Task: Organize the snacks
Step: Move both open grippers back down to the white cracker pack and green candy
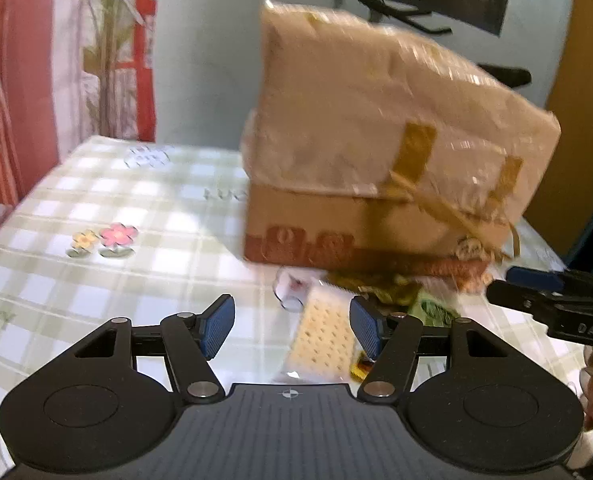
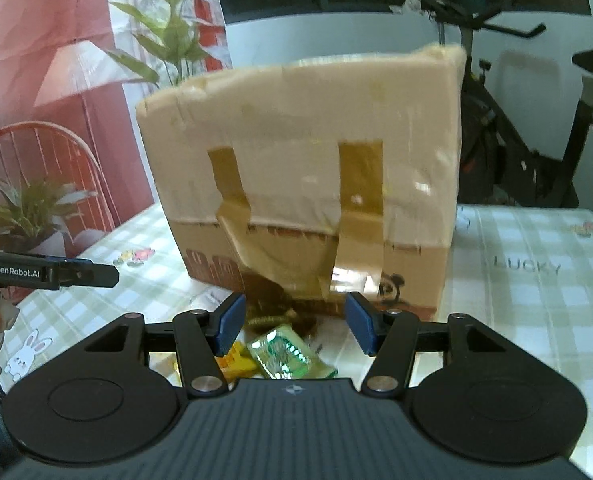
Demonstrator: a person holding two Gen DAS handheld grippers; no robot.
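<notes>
A taped cardboard box (image 1: 376, 152) stands tilted on the checked table, its near bottom edge lifted over a pile of snacks. It also shows in the right wrist view (image 2: 308, 184). A clear pack of crackers (image 1: 324, 340) lies between my left gripper's (image 1: 292, 326) open fingers. A green packet (image 2: 282, 354) and a yellow packet (image 2: 236, 362) lie just below my open right gripper (image 2: 292, 322). A brown woven snack (image 1: 452, 270) sticks out under the box. Both grippers are empty. The right gripper shows at the right edge of the left wrist view (image 1: 536, 284).
The table (image 1: 96, 208) has a green checked cloth with flower prints. A red chair (image 2: 36, 152) and potted plants (image 2: 28, 208) stand at the left. An exercise bike (image 2: 528, 120) stands behind the table at the right.
</notes>
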